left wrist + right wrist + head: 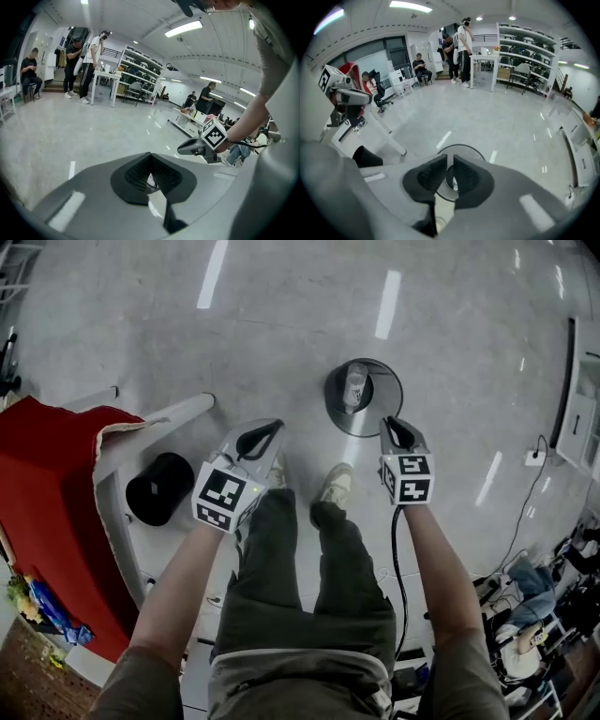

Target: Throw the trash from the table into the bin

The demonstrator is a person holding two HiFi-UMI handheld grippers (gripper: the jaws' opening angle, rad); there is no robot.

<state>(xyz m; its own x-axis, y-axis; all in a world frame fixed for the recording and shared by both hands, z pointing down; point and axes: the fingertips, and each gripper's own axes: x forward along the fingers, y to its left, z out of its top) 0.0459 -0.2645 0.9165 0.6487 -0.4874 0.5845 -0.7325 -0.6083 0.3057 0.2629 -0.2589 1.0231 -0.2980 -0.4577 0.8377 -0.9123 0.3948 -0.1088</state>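
- Grey glossy floor (281,315), streaked with lamp reflections, under everything in the head view.
- At the left edge, a table (111,507) with white legs, draped in a red cloth (47,484); at the cloth's lower end, a few coloured packets (42,610), too small to tell apart.
- Bottom centre, the person's legs (309,587) in dark trousers, with pale shoes (336,484) just short of the bin.
- Round grey bin (380,413) on the floor, well apart from the table, ahead of the feet and directly beyond the right tongs.
- Black round object (159,488) on the floor beside a table leg; kind not clear.
- Left gripper (267,432) held over the floor between the table and the bin, marker cube facing up; jaws clenched, tips meeting in its own view, nothing gripped.
- Right gripper (392,427) just at the near rim of the bin, pointing down toward it; jaws almost together, with a narrow slit showing between the pads and only the bin seen through it, so released and empty.
- Smallest: one pale, bottle-like piece of trash (354,385) lying inside the bin, off the table and clear of both tongs.
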